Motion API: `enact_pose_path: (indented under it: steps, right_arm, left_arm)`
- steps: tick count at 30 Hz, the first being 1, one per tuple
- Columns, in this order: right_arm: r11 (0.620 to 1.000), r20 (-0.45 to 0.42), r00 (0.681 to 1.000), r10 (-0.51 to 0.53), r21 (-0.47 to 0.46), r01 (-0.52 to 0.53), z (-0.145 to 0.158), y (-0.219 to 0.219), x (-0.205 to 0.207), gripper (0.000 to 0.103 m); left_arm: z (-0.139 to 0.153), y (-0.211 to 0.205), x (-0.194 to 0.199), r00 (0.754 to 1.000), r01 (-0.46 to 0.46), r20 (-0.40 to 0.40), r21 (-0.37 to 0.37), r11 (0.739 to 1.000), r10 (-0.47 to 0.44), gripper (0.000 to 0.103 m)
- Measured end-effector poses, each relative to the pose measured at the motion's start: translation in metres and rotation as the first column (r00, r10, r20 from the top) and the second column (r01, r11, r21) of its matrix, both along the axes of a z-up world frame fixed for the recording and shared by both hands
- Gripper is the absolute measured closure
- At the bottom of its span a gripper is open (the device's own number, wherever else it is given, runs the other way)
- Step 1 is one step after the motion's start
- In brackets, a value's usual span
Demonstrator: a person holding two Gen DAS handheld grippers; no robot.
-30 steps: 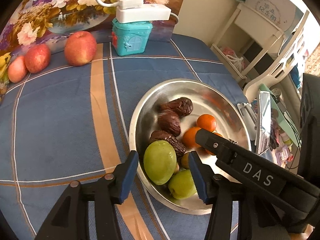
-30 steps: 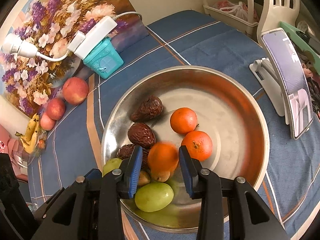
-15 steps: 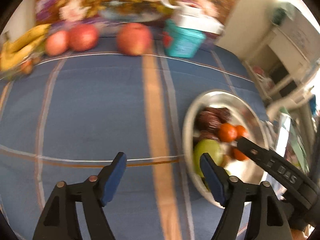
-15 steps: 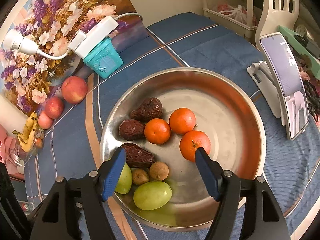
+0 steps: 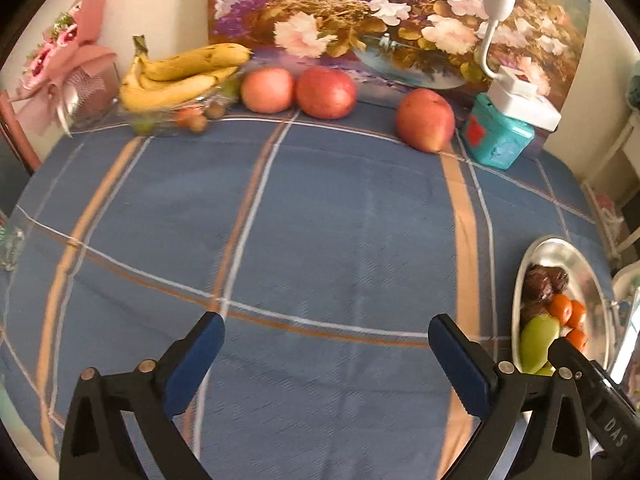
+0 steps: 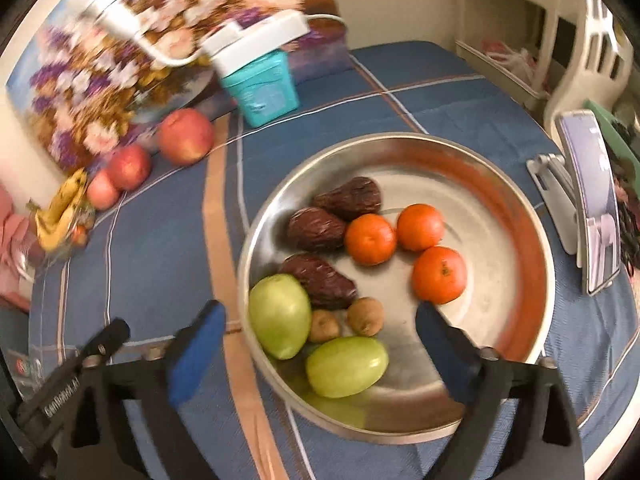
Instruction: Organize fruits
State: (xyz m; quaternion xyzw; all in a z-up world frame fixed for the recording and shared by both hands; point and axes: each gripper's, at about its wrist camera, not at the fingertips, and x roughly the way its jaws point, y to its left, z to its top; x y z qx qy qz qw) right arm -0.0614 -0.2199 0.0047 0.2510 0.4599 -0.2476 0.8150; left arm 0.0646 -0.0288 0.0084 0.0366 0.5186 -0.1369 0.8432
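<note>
A steel bowl (image 6: 516, 216) holds three oranges (image 6: 370, 239), three dark wrinkled fruits (image 6: 316, 228), two green fruits (image 6: 280, 316) and two small brown fruits (image 6: 365, 316). My right gripper (image 6: 320, 330) is open and empty, low over the bowl's near edge. My left gripper (image 5: 326, 344) is open and empty over bare blue cloth, with the bowl (image 5: 592, 276) at its far right. Three red apples (image 5: 425, 120) and a banana bunch (image 5: 180, 76) lie along the table's far edge, well beyond the left gripper.
A teal box (image 5: 498, 140) with a white power strip on top stands at the back right, in front of a flower painting (image 5: 380, 20). A phone on a stand (image 6: 592, 204) stands right of the bowl. A pink gift bow (image 5: 60, 76) sits at the back left.
My right gripper let go of an orange in the bowl, opened wide and pulled back. My left gripper left the green fruit in the bowl, opened wider and swung left toward the apples.
</note>
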Motion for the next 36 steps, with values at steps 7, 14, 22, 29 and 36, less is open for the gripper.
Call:
enact_pose_path:
  steps: [7, 14, 22, 29, 36]
  right_arm:
    - [0.996, -0.030, 0.998, 0.060, -0.057, -0.061, -0.003, 0.029, -0.005, 0.006]
    - [0.992, -0.045, 0.996, 0.080, -0.091, -0.084, -0.009, 0.045, -0.029, 0.006]
    - [0.992, -0.039, 0.996, 0.074, -0.101, -0.078, -0.009, 0.050, -0.046, 0.006]
    - [0.991, -0.048, 0.995, 0.089, -0.091, -0.093, -0.011, 0.051, -0.044, 0.006]
    - [0.988, -0.056, 0.993, 0.104, -0.105, -0.109, -0.010, 0.052, -0.041, 0.006]
  left_arm:
    - [0.004, 0.013, -0.024, 1.000, -0.008, 0.002, 0.103, 0.995, 0.008, 0.000]
    - [0.012, 0.026, -0.053, 1.000, -0.010, 0.019, 0.161, 0.987, 0.007, 0.000]
    - [0.013, 0.033, -0.059, 0.999, -0.035, -0.005, 0.182, 0.983, 0.036, 0.000]
    - [0.013, 0.030, -0.059, 1.000, -0.027, -0.001, 0.234, 0.972, 0.028, 0.000]
    - [0.016, 0.032, -0.059, 0.999, -0.037, -0.009, 0.216, 0.976, 0.040, 0.000]
